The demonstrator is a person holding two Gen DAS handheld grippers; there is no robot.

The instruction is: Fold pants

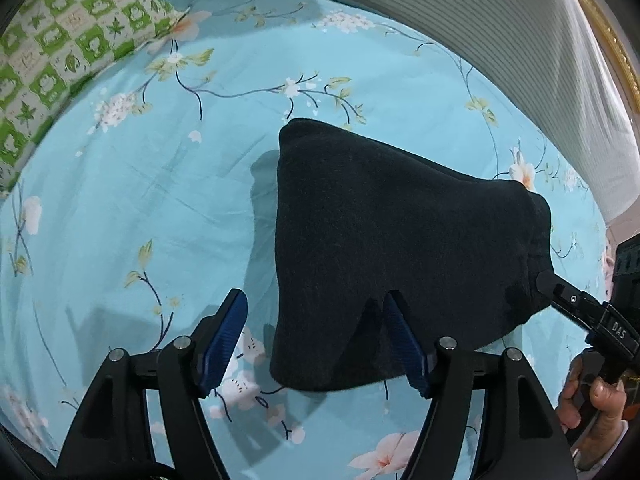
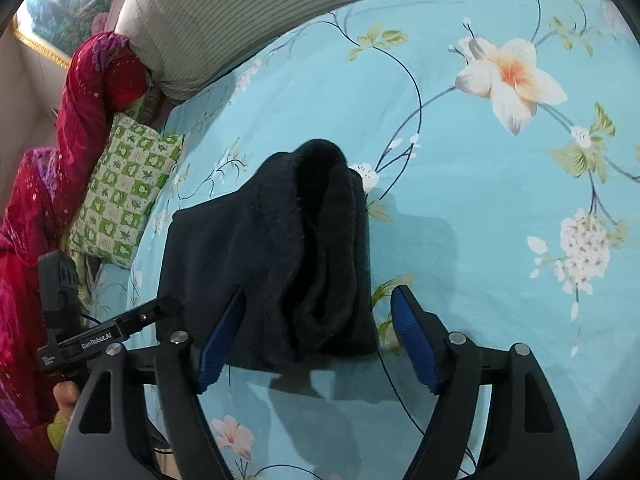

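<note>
The dark pants (image 1: 392, 240) lie folded small on the bed sheet (image 1: 140, 208) — the job looks done. The left gripper (image 1: 316, 332) and right gripper (image 2: 320, 328) are let go; the 2 sets of fingers stand wide around the near edge.

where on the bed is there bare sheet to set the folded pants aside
Bare floral sheet lies between the folded pants and the green checked pillow. In the right wrist view, the sheet on the pants' other side, around the big peach flower, is also free. It is crowded along the striped bolster, the red cloth, and close around both open tools.
</note>
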